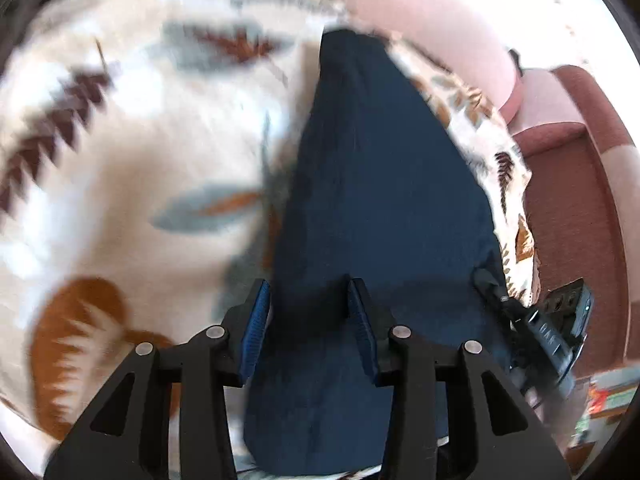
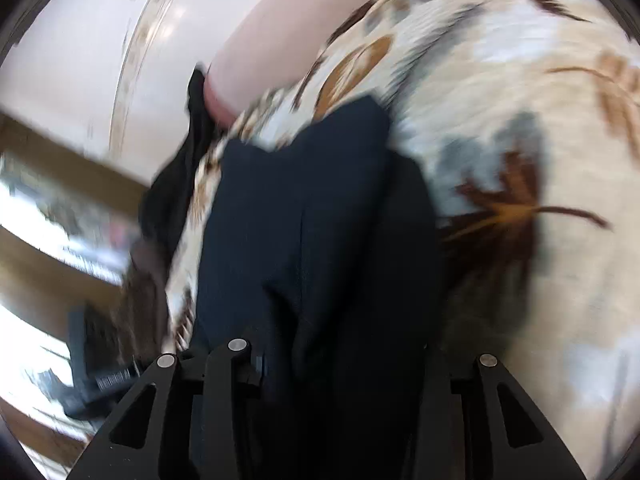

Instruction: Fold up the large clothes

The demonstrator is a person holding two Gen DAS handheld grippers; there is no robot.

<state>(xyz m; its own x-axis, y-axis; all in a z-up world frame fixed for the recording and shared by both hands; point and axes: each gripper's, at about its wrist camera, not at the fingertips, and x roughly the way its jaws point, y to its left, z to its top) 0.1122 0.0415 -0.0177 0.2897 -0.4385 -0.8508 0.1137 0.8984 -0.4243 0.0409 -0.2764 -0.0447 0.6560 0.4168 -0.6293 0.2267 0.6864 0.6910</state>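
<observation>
Your dark navy garment [image 1: 380, 200] lies as a long, smooth strip ahead of the left gripper [image 1: 308, 300], on a fuzzy cream blanket [image 1: 120, 120] printed with brown leaves. Its blue-padded fingers [image 1: 256, 320] stand apart, cloth running between them. Your right gripper [image 2: 340, 360] is buried in bunched folds; I cannot tell its finger gap.

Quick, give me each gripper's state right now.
Left gripper: jaws apart around the dark navy fabric garment; grip cannot be told.
Right gripper: fingers buried in the garment; cannot be told.
</observation>
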